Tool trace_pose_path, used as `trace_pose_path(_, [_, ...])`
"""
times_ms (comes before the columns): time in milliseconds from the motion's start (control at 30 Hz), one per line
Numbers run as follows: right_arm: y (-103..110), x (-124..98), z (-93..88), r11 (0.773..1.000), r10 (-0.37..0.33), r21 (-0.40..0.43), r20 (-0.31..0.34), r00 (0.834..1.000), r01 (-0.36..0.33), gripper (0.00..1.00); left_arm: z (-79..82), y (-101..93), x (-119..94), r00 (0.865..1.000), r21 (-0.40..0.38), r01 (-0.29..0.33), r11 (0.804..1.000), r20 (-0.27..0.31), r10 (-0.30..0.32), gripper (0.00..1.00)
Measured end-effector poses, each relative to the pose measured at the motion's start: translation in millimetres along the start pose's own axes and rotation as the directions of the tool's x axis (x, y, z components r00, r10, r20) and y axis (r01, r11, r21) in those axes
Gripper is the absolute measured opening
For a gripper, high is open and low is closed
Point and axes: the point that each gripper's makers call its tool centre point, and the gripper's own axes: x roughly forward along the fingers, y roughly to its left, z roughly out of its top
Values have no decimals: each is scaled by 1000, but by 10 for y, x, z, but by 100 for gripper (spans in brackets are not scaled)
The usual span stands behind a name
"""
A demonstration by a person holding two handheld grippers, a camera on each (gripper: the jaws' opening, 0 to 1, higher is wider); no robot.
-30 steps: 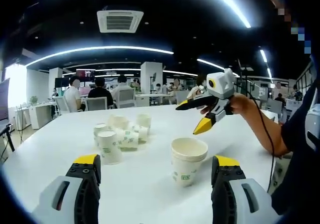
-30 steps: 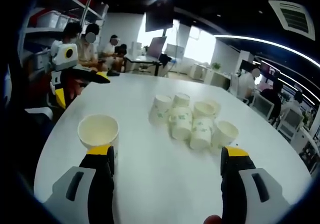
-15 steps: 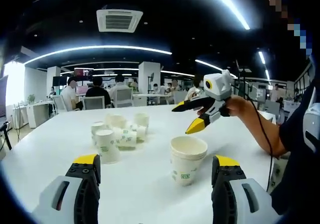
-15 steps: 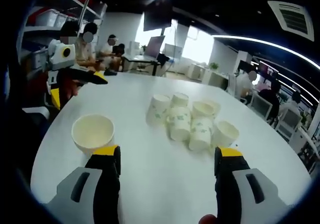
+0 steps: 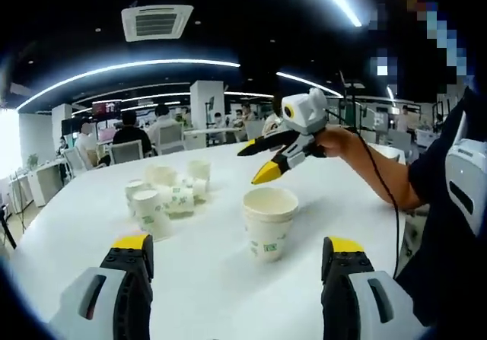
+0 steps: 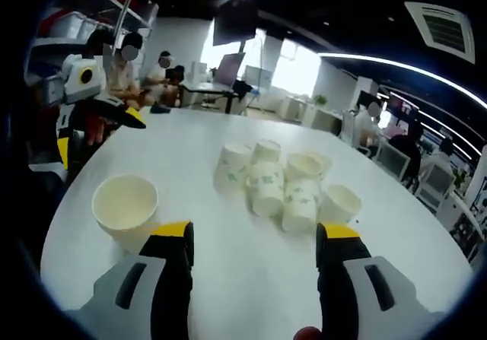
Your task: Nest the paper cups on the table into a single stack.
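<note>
A short stack of nested paper cups (image 5: pixel 268 222) stands upright on the white table (image 5: pixel 76 237), just ahead of my left gripper (image 5: pixel 239 245), which is open and holds nothing. Farther left sits a cluster of several loose cups (image 5: pixel 163 194), some upright and some lying down. A hand carries my right gripper (image 5: pixel 253 165) above and just behind the stack, jaws apart. In the right gripper view, my right gripper (image 6: pixel 255 231) is open over bare table, the stack (image 6: pixel 125 209) to its left and the cluster (image 6: pixel 278 184) ahead. The left gripper (image 6: pixel 99 138) hangs at the far left.
The person's arm and dark sleeve (image 5: pixel 426 195) fill the right side of the left gripper view. People sit at desks with chairs (image 5: pixel 125 151) beyond the table's far edge. The table (image 6: pixel 411 230) runs bare to the right of the cluster.
The right gripper has moved left to above the stack, and its jaws have narrowed a little while staying open. Both cameras have shifted slightly. The cups stand as before.
</note>
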Motion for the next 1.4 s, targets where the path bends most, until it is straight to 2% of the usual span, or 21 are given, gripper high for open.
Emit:
trace_pose_path(100, [-1, 77, 50, 1000, 4, 5, -6, 1000, -4, 65, -1, -68, -8, 999, 5, 34, 999, -11, -34, 96])
trace_pose_path(133, [0, 108, 64, 1000, 7, 2, -11, 1000, -7, 64, -42, -105, -21, 998, 17, 57, 998, -39, -56, 96])
trace_pose_path(267, [9, 233, 107, 1000, 14, -14, -34, 999, -15, 63, -109, -133, -59, 993, 48, 76, 996, -89, -72, 96])
trace_pose_path(433, [2, 393, 138, 999, 30, 13, -45, 999, -29, 61, -143, -152, -84, 991, 45, 93, 995, -106, -88, 96])
trace_pose_path(733, [-19, 716, 197, 999, 37, 9, -76, 996, -36, 57, -143, -61, -117, 993, 31, 71, 997, -92, -68, 96])
trace_pose_path(1033, [-35, 1002, 151, 999, 47, 1, -123, 991, -47, 55, -175, 16, -146, 997, 11, 37, 999, -75, -36, 95])
trace_pose_path(1400, [-77, 1350, 143, 996, 20, -84, -198, 980, -38, 54, -253, 86, -199, 998, -43, -8, 999, -57, 5, 93])
